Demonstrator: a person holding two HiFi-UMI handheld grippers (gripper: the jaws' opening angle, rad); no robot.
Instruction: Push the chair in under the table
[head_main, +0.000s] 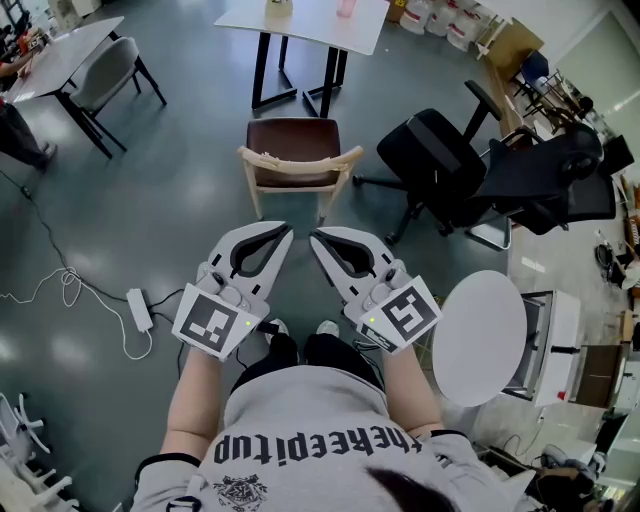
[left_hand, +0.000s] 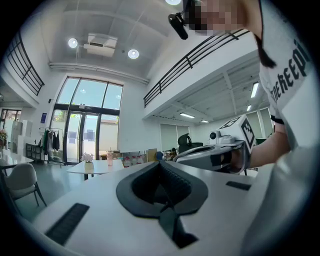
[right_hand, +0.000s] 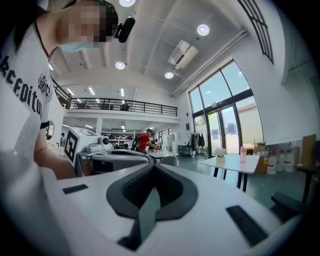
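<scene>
This is a large open-plan office hall. It has a polished grey floor (head_main: 150, 220), white benches (head_main: 310, 25), a grey chair (head_main: 105, 70) drawn up to one, black swivel office chairs (head_main: 440, 160) and a power strip (head_main: 139, 308) trailing cable. Tall glass doors (left_hand: 82, 135), a railed mezzanine (right_hand: 125, 106) and round ceiling lights (left_hand: 132, 53) sit high overhead.

The chair (head_main: 294, 150) has a pale wooden frame, a curved backrest and a dark brown seat. It stands upright on the grey floor, seat toward the desk (head_main: 310, 28), apart from it and not under it. The desk has a white top and black legs.
</scene>
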